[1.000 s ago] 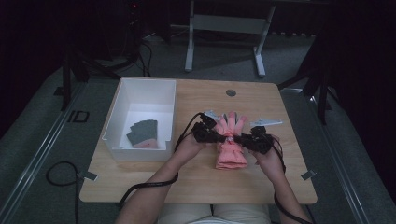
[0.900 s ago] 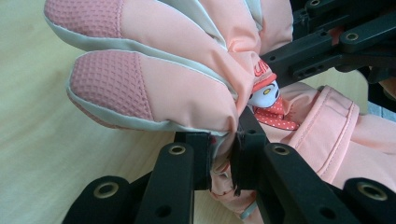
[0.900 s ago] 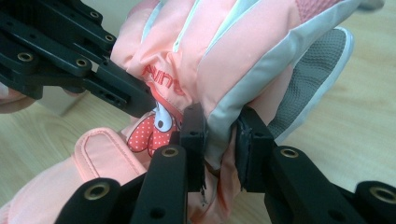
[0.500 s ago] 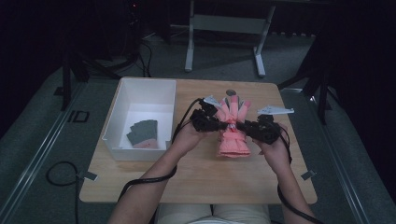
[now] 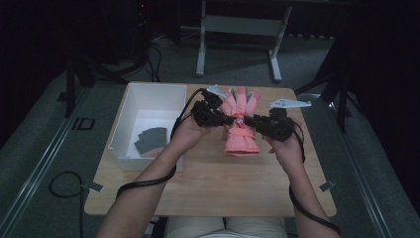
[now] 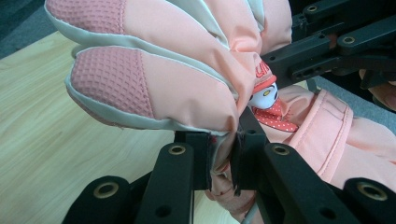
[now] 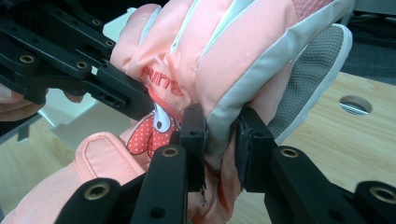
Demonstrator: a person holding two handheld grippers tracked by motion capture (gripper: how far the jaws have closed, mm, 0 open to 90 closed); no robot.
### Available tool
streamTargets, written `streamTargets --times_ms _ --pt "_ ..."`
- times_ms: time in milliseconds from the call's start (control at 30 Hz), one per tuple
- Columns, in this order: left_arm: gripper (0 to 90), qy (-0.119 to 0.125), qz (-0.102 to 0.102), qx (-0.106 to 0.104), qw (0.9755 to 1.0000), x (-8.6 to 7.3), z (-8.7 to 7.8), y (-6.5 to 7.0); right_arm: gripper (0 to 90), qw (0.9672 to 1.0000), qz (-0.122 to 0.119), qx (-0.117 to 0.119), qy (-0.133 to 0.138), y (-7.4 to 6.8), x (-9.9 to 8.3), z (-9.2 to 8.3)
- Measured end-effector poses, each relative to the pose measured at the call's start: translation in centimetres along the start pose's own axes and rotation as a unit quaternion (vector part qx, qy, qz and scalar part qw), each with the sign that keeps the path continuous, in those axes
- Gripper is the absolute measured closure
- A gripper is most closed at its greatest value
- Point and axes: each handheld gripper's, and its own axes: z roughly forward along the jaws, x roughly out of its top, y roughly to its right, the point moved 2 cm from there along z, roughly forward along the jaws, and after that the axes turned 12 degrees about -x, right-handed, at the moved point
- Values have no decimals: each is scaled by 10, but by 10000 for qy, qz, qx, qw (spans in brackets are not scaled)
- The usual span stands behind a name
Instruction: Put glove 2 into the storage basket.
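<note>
In the left gripper view, the padded salmon-pink winter glove with white trim (image 6: 187,79) runs off the top and right edges, and the edge pinched by the left tool (image 6: 223,161) is hidden between the black jaws. In the right gripper view its cuff leaves the bottom left corner, and the red lettering is partly covered by a fold. From the high view, the dark grey pieces (image 5: 151,140) in the white rectangular bin (image 5: 148,94) on the bench are too small to identify.

One pink glove (image 5: 240,126) sits at the middle of the table (image 5: 208,183). One white box (image 5: 148,99) is at nine o'clock. Two grippers, left (image 5: 229,119) and right (image 5: 249,120), pinch the glove.
</note>
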Motion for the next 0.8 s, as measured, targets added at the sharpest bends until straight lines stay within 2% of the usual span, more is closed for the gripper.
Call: streamTargets --times_ms 33,100,200,300,400,433,467,533,600,667,800 --pt "799 0 0 0 10000 0 0 0 751 10000 0 0 0 0 0 0" --pt "799 75 -121 -34 9999 1 -16 -3 751 10000 -32 58 50 -9 12 1" --pt "799 88 -116 32 9999 2 -23 -4 751 9999 -62 85 70 -14 18 2" --pt "799 105 -101 166 9998 3 -39 -5 751 9997 -132 140 114 -24 29 7" --pt "799 111 -117 221 9996 3 -46 -6 751 9996 -175 160 136 -29 36 9" --pt "799 104 -95 306 9994 4 -57 -8 751 9995 -212 188 164 -35 42 12" --pt "799 104 -95 306 9994 4 -57 -8 751 9995 -212 188 164 -35 42 12" --pt "799 108 -102 397 9991 3 -70 -10 751 9992 -215 276 187 -44 52 16" --pt "799 111 -129 438 9989 2 -75 -11 750 9990 -242 310 193 -47 55 18" --pt "799 107 -188 491 9986 -1 -88 -15 751 9987 -309 358 194 -58 62 24" --pt "799 120 -255 571 9980 -6 -100 -19 751 9983 -364 421 188 -68 69 32"
